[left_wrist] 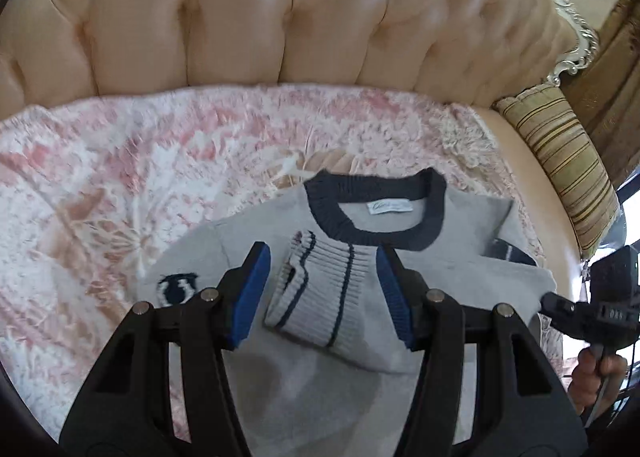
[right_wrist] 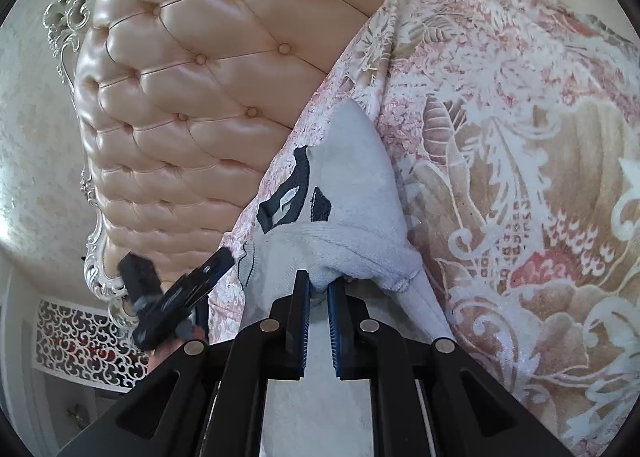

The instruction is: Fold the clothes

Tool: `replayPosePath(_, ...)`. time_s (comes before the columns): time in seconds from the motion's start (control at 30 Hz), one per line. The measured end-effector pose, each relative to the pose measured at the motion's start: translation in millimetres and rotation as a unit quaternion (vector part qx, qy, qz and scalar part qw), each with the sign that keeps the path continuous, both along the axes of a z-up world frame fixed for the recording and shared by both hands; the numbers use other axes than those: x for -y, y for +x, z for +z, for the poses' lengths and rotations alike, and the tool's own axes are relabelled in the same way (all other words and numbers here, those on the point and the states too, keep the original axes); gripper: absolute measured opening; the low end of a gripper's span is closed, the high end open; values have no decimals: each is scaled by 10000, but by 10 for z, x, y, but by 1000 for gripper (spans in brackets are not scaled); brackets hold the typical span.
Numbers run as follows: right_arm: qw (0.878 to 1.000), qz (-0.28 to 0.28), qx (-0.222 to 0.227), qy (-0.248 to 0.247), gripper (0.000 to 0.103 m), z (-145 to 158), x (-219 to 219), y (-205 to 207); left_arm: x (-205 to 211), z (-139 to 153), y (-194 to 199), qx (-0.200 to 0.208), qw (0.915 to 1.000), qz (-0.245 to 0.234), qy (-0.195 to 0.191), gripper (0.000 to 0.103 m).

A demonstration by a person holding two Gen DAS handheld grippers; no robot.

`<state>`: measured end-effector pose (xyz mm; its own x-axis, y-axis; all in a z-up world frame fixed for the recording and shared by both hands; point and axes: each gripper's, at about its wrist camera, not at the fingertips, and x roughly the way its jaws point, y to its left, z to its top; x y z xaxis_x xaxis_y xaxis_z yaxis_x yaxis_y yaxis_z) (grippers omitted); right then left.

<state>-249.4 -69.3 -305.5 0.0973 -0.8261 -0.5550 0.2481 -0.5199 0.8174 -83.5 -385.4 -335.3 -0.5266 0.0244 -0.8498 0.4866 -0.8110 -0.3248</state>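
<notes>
While a pink floral blanket (left_wrist: 120,185) covers the sofa seat ahead of both grippers, a grey sweater (left_wrist: 440,277) lies on it, collar (left_wrist: 376,213) away from the left gripper (left_wrist: 320,281). One sleeve lies folded across the chest, its striped cuff (left_wrist: 316,297) directly between the left gripper's spread fingers, long axis slanting across them. The right gripper (right_wrist: 319,289) is off to the right, fingers pressed nearly together, pinching a bunched fold of the sweater's side edge. Judging from this, the left gripper is nearer the cuff.
</notes>
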Motion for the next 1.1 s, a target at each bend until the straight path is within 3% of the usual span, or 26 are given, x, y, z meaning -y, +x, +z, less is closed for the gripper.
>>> replayPosePath(0.03,10000,-8,14,13,9,-8,8,0,26,-46,-47,83,9999,-20,75,47)
replayPosePath(0.07,10000,-6,25,39,9,-18,10,-4,53,-91,-95,166,9997,-40,151,3)
replayPosePath(0.17,9998,-48,168,74,13,-64,1,-16,6,-12,-62,24,9997,-186,150,5)
replayPosePath(0.3,9989,-130,436,112,16,-122,-15,-25,-255,387,200,-424,9977,-438,-308,4)
replayPosePath(0.4,9985,-182,491,143,30,-123,-32,-17,-714,730,478,-729,9889,-855,-970,5)
replayPosePath(0.43,9982,-218,551,132,42,-135,-47,-18,-898,818,575,-790,9840,-1011,-1235,5)
replayPosePath(0.47,9977,-256,612,105,53,-146,-68,-19,-1101,890,693,-845,9776,-1187,-1521,5)
replayPosePath(0.57,9971,-340,681,70,57,-141,-114,-18,-1773,874,1032,-734,9519,-1804,-2365,5)
replayPosePath(0.7,9973,-377,630,80,58,-122,-183,-5,-2685,533,1357,-309,8960,-2817,-3418,5)
replayPosePath(0.77,9974,-341,626,104,60,-144,-195,8,-2937,342,1452,-199,8863,-3073,-3459,5)
replayPosePath(1.0,9951,-428,883,-97,64,-225,-250,-17,-3264,7,1598,104,8752,-3284,-3550,6)
replayPosePath(1.03,9929,-491,1057,-244,67,-260,-270,-33,-3285,5,1620,118,8765,-3275,-3527,6)
replayPosePath(1.1,9873,-615,1368,-514,68,-322,-310,-70,-3271,40,1656,83,8899,-3148,-3301,6)
